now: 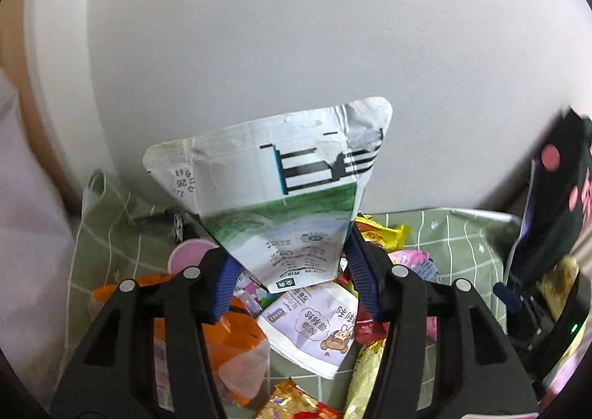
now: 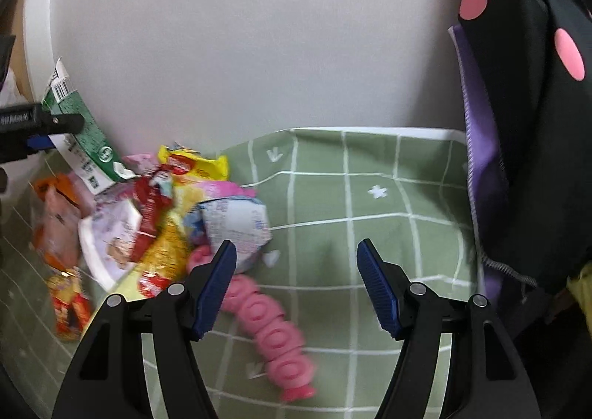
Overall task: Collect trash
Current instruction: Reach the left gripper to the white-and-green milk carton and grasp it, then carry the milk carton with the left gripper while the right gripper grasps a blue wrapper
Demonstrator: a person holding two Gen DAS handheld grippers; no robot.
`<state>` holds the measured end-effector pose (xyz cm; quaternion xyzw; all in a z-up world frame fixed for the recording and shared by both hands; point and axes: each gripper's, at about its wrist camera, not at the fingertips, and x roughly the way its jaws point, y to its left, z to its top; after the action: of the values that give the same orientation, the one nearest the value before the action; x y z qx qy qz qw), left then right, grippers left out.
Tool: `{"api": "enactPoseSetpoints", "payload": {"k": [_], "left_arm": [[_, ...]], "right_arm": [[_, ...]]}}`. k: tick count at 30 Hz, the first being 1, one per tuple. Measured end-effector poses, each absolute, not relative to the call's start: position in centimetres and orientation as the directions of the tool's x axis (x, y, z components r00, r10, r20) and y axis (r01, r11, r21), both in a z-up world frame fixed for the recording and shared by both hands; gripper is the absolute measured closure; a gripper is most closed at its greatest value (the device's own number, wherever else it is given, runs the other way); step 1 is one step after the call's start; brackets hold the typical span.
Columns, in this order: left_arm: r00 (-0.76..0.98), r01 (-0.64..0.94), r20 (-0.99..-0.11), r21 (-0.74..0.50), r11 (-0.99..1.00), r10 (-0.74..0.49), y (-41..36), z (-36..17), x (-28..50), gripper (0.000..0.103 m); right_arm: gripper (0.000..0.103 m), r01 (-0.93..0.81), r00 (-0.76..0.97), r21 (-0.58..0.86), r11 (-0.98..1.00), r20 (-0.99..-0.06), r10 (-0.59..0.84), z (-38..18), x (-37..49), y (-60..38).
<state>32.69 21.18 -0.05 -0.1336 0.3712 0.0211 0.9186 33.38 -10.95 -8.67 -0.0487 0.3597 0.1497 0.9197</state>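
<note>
A flattened white and green milk carton (image 1: 281, 197) hangs above the trash pile, and my left gripper (image 1: 288, 252) is shut on its lower end, blue pads pressing both edges. Below it lie a white cartoon-printed pouch (image 1: 314, 326), an orange bag (image 1: 229, 341) and several bright wrappers. The right wrist view shows the same carton (image 2: 88, 145) at the far left in the left gripper (image 2: 40, 132), over the wrapper pile (image 2: 159, 219). My right gripper (image 2: 296, 247) stands open above the cloth, nothing between its fingers, its left finger beside a crumpled white-blue wrapper (image 2: 236, 226).
A green checked cloth (image 2: 370, 197) covers the surface, ending at a white wall (image 2: 240, 30). A pink ridged piece (image 2: 273, 337) lies under the right gripper. A black bag with pink dots (image 2: 525, 86) stands at the right, also seen as the black bag (image 1: 555, 197).
</note>
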Motion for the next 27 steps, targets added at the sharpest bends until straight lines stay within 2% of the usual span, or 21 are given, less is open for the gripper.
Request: {"api": "enactPoseSetpoints", "payload": {"k": [1,3,9,12,14,16,22,27], "left_arm": [[0.723,-0.124,-0.688,-0.223,0.967,-0.066,21.3,0.1,32.7,0.052],[0.717,-0.108,-0.693,-0.211,0.972,-0.071,21.3,-0.1,32.0,0.052],[0.712,-0.121,-0.695,-0.263,0.957,-0.101,19.3,-1.0,31.7,0.052],[0.715,-0.104,-0.69,-0.264,0.959,-0.112,19.6,0.3,31.5,0.052],[0.72,-0.088,-0.686,-0.242,0.966,-0.106,18.8,0.9,31.8,0.052],[0.718,-0.078,-0.689,-0.228,0.97,-0.104,18.1,1.3,31.7,0.052],[0.712,0.027,-0.681,-0.218,0.976,-0.171,14.9,2.5,30.6,0.052],[0.697,0.155,-0.669,-0.207,0.966,-0.256,9.6,3.1,30.9,0.052]], "right_arm": [[0.046,-0.307,0.685,0.041,0.951,-0.684,0.25,-8.5,33.4,-10.6],[0.046,-0.311,0.674,0.073,0.948,-0.686,0.274,-8.2,33.4,-9.9],[0.05,-0.424,0.633,0.021,0.905,-0.708,0.313,-9.1,35.2,-5.5],[0.071,-0.46,0.568,0.004,0.888,-0.767,0.298,-11.3,37.2,-4.3],[0.088,-0.478,0.548,0.023,0.878,-0.773,0.319,-11.6,37.6,-4.5],[0.094,-0.458,0.564,0.027,0.888,-0.763,0.315,-10.7,37.3,-5.4],[0.096,-0.373,0.582,0.124,0.92,-0.741,0.336,-7.6,35.4,-10.5],[0.096,-0.294,0.629,0.111,0.949,-0.726,0.28,-4.8,33.0,-15.0]]}}
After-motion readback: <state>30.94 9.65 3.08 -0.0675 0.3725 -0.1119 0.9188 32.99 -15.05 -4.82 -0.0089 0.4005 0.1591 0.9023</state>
